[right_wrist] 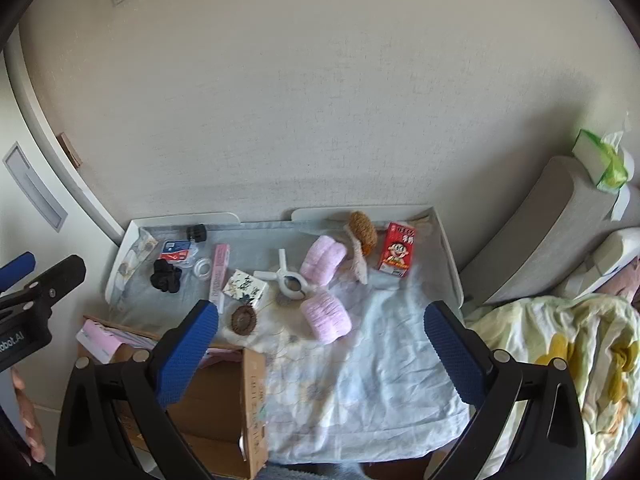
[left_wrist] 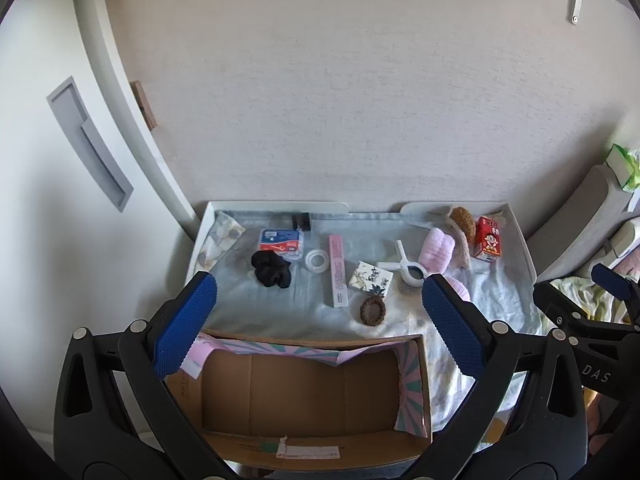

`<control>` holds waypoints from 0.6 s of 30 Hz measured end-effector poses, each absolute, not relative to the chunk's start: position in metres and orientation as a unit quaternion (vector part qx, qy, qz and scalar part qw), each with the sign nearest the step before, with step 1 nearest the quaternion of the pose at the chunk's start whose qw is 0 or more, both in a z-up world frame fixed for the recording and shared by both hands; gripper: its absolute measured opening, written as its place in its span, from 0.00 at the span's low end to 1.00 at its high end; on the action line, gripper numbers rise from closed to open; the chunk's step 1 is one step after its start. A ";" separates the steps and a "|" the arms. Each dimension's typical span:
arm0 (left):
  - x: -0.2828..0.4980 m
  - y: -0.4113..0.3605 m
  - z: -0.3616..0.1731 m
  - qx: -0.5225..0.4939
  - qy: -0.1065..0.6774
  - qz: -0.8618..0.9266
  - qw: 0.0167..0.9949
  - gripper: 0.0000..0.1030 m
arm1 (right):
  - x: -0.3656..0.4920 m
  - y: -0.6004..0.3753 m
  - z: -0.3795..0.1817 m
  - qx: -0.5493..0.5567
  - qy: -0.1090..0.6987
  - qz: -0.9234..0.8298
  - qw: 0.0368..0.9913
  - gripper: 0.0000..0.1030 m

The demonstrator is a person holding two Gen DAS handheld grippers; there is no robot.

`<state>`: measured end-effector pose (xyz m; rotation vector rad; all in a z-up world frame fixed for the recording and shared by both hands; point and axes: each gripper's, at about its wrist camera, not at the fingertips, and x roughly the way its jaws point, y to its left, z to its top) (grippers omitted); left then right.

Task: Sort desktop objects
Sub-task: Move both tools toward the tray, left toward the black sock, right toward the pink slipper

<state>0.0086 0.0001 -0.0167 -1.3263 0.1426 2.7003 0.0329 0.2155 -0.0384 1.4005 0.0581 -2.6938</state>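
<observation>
beyond both grippers, against the wall, a white tray table [right_wrist: 448, 248] draped in a pale blue cloth [right_wrist: 384, 344], carrying every loose item. directly beneath the left gripper [left_wrist: 320, 320], nearer than the clutter, an open cardboard box [left_wrist: 304, 392] with pink patterned flaps, nothing inside. left gripper spread wide, blue pads [left_wrist: 184, 324] apart, clamping nothing; right gripper [right_wrist: 320, 352] equally spread, nothing between its pads, hanging over bare cloth with the box at its left finger. just past the right gripper's left finger, a pink fuzzy roll [right_wrist: 326, 318]; farther ahead a second pink roll [right_wrist: 322, 260] beside a brown and beige brush-like thing [right_wrist: 362, 240], tilted. ahead and toward the right finger, upright near the table's far corner, a red drink carton [right_wrist: 396, 250]. between the two rolls, a white clip [right_wrist: 290, 276]. ahead of the left gripper, between its fingers, a long pink box [left_wrist: 338, 272] lying lengthwise, a small white patterned box [left_wrist: 370, 278] just right of it, a brown hair tie [left_wrist: 372, 310] nearest the cardboard rim. toward the left finger, a black scrunchie [left_wrist: 270, 268] touching a blue-and-red packet [left_wrist: 280, 242], a clear tape ring [left_wrist: 318, 259] beside them, a small black object [left_wrist: 301, 222] at the far edge.
</observation>
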 end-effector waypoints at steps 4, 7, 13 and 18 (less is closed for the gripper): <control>0.009 -0.003 -0.017 -0.432 0.039 0.899 0.064 0.99 | 0.036 0.220 -0.037 0.445 0.001 -0.893 0.065 1.00; 0.010 -0.002 -0.018 -0.432 0.048 0.898 0.060 0.99 | 0.039 0.222 -0.037 0.425 0.002 -0.903 0.063 1.00; 0.011 0.003 -0.021 -0.437 0.058 0.896 0.059 0.99 | 0.035 0.222 -0.044 0.449 0.011 -0.892 0.060 1.00; 0.014 0.000 -0.021 -0.433 0.054 0.898 0.058 0.99 | 0.037 0.226 -0.048 0.457 0.008 -0.886 0.071 1.00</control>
